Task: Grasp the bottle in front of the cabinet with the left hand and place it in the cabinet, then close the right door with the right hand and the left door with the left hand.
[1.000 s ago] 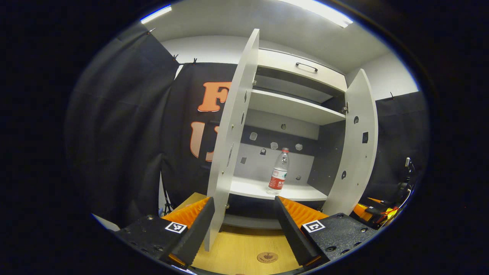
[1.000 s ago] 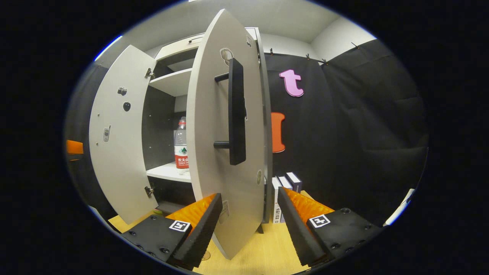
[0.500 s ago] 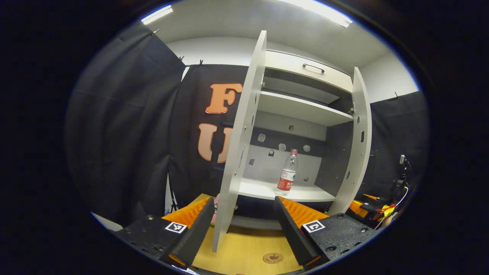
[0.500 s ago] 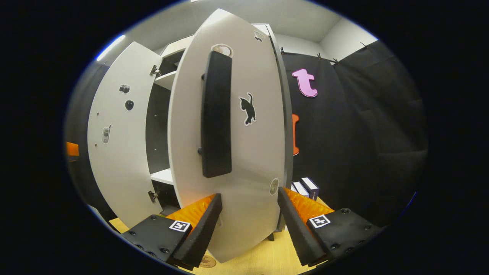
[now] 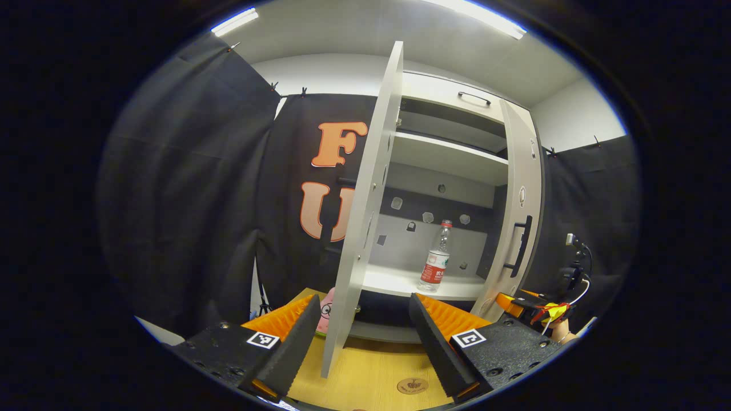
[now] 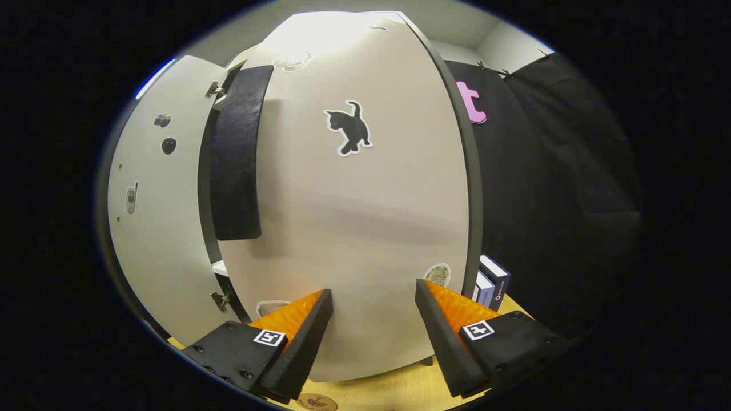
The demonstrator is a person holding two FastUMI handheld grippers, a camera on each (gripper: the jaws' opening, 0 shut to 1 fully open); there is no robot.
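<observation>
A: Status? The bottle point(image 5: 437, 257) stands upright on the cabinet point(image 5: 451, 160) shelf, ahead of the left tongs point(image 5: 360, 337), which gape empty.

B: The right tongs point(image 6: 371, 337), spread wide and holding nothing, face the right door point(image 6: 365, 228) at close range. Press flat on the panel, away from the handle point(image 6: 237, 154), until it seats. Then do the left door point(image 5: 365, 211).

Ceiling strip lights point(image 5: 474, 14) light things evenly; glare blows out the right door point(image 6: 342, 171) top above the fingers, fisheye bends edges.
</observation>
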